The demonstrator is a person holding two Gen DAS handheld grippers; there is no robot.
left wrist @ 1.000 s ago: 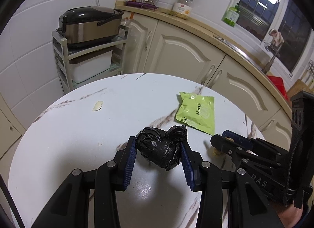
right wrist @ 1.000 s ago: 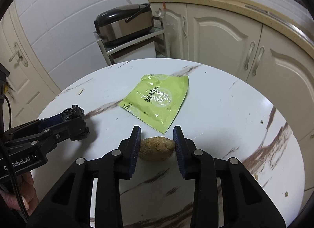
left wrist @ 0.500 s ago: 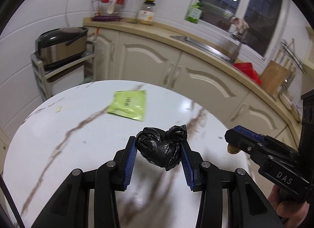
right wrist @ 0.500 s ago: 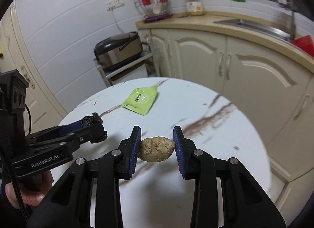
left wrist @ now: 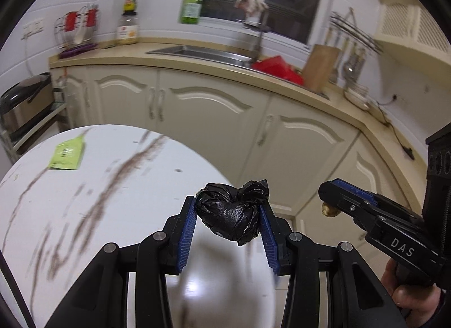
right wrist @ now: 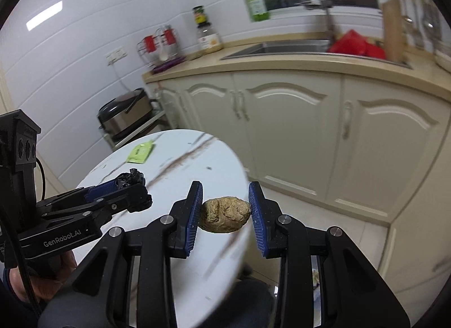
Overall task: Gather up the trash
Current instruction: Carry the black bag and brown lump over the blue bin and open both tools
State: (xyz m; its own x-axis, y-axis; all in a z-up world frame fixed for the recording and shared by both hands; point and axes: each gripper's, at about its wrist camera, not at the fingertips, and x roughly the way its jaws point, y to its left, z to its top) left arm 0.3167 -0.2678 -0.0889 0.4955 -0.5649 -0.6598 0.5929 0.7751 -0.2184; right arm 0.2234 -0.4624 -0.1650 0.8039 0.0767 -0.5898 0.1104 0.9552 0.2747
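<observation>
1. My left hand-held gripper (left wrist: 227, 222) is clenched on a crumpled black plastic bag (left wrist: 231, 215), knotted at the top; both blue pads press its sides and it hangs clear of the tabletop (left wrist: 84, 215).
2. My right hand-held gripper (right wrist: 225, 209) is grasping a lumpy tan-brown scrap (right wrist: 227, 214), pinched end to end between its blue pads, beyond the round tabletop's edge.
3. In the right wrist view, my left hand-held gripper shows at the left with the black bag poking out of its tip; in the left wrist view, my right hand-held gripper shows at the right with only a sliver of the scrap visible under its tip.
4. One piece of trash lies on the tabletop: a flat green packet (left wrist: 67, 154), at the far left side, well apart from both hand-held grippers.
5. The tabletop is white with brown marble veins and a glossy glare close to me.
6. At far left a dark rice cooker (left wrist: 22, 102) sits on a small rack (left wrist: 33, 127), partly cut off by the picture edge.
7. Behind runs a beige counter (left wrist: 197, 70) over cream cabinet doors, carrying a wire utensil rack (left wrist: 77, 32), a jar (left wrist: 128, 29), a steel sink (left wrist: 203, 53), something red (left wrist: 277, 70) and a wooden board (left wrist: 320, 67).
8. A green bottle (left wrist: 191, 9) stands on the sill of a dark window.
9. Everything past the hand-held grippers is blurred, so I cannot read labels, and I cannot tell what the black bag holds.
</observation>
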